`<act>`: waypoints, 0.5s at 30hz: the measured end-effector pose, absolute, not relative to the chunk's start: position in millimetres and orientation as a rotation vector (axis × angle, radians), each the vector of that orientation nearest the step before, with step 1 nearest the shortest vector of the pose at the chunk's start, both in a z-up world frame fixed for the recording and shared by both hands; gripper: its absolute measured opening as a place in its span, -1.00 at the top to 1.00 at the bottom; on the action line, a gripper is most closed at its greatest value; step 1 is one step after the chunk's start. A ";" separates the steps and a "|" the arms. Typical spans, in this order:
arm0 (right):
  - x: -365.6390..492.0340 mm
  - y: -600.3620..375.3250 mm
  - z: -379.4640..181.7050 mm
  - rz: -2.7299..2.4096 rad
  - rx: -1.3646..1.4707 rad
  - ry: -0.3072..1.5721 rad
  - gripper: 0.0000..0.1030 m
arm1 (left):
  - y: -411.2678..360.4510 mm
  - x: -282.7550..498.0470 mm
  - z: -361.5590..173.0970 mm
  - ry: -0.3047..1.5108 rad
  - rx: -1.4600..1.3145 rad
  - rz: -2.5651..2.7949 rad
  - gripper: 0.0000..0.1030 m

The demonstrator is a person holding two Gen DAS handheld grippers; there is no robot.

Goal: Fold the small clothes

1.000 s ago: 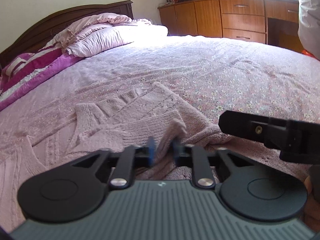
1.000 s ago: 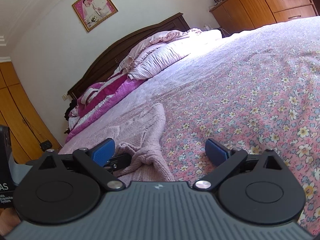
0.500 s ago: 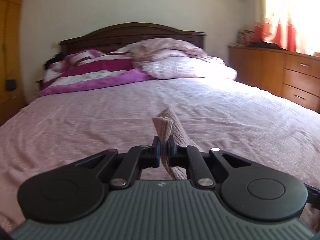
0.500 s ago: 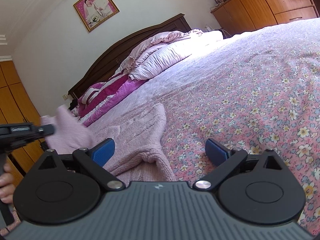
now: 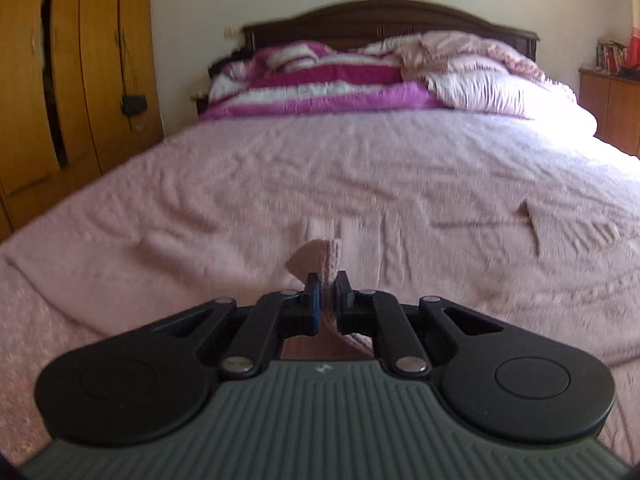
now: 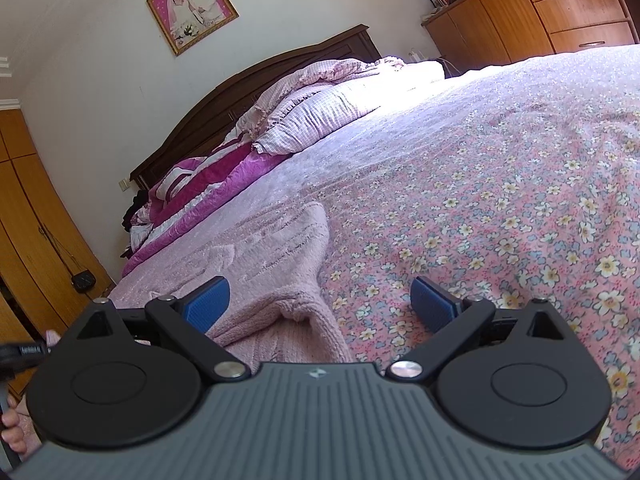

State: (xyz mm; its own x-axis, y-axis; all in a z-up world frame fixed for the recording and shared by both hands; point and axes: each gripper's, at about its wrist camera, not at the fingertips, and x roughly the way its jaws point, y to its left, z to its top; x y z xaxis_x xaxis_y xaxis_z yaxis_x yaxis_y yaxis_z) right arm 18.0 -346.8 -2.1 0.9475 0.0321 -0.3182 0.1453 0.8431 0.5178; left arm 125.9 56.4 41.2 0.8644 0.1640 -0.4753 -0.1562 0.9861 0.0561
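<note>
A pink knitted sweater [image 6: 280,264] lies spread on the flowered bedspread [image 6: 500,208]. My left gripper [image 5: 327,300] is shut on a fold of the sweater's knit edge [image 5: 320,258], which sticks up between its blue pads, held above the bed. More of the sweater shows in the left wrist view [image 5: 560,228] at the right. My right gripper [image 6: 320,300] is open and empty, low over the sweater's near edge, with the knit fabric lying between its blue pads [image 6: 206,300]. The left gripper's tip [image 6: 24,354] shows at the far left of the right wrist view.
Pillows [image 5: 480,80] and a magenta striped quilt [image 5: 320,88] lie at the dark headboard [image 5: 384,16]. A wooden wardrobe [image 5: 60,80] stands left of the bed, a wooden dresser [image 6: 560,12] at the right. A framed photo [image 6: 192,6] hangs on the wall.
My left gripper has shut on the sweater's edge, lifted it and swung left across the bed, carrying the fabric. My right gripper has stayed open in place.
</note>
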 end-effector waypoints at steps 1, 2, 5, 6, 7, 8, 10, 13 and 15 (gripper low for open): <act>18.0 -346.1 -1.7 -0.062 0.565 0.326 -0.95 | 57.1 125.3 39.6 0.512 0.020 0.174 0.77; 18.7 -345.7 -1.4 -0.063 0.563 0.327 -0.95 | 58.0 125.2 38.6 0.527 0.020 0.168 0.76; 20.3 -344.4 -1.2 -0.066 0.554 0.332 -0.95 | 62.6 126.7 33.7 0.588 0.007 0.159 0.41; 20.5 -344.2 -0.8 -0.067 0.552 0.334 -0.95 | 64.6 125.1 32.4 0.593 0.001 0.160 0.25; 20.8 -343.9 -0.7 -0.068 0.548 0.336 -0.95 | 66.9 123.4 32.1 0.591 0.001 0.162 0.20; 21.2 -344.6 -0.6 -0.069 0.545 0.338 -0.95 | 69.2 121.3 32.1 0.588 0.002 0.164 0.14; 22.4 -343.1 0.0 -0.073 0.536 0.342 -0.95 | 73.1 117.4 30.9 0.589 0.003 0.163 0.10; 23.6 -341.4 -0.2 -0.078 0.525 0.348 -0.95 | 77.5 114.7 30.6 0.604 0.005 0.170 0.07; 24.4 -340.0 -1.0 -0.080 0.520 0.350 -0.95 | 81.3 111.9 31.6 0.611 -0.012 0.167 0.05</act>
State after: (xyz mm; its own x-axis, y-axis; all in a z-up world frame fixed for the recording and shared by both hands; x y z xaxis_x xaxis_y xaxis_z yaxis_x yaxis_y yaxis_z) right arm 24.4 -340.0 -1.0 0.9376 0.0135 -0.3474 0.1625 0.8664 0.4723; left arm 111.9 81.3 31.6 0.8061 0.1530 -0.5716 -0.1599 0.9864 0.0385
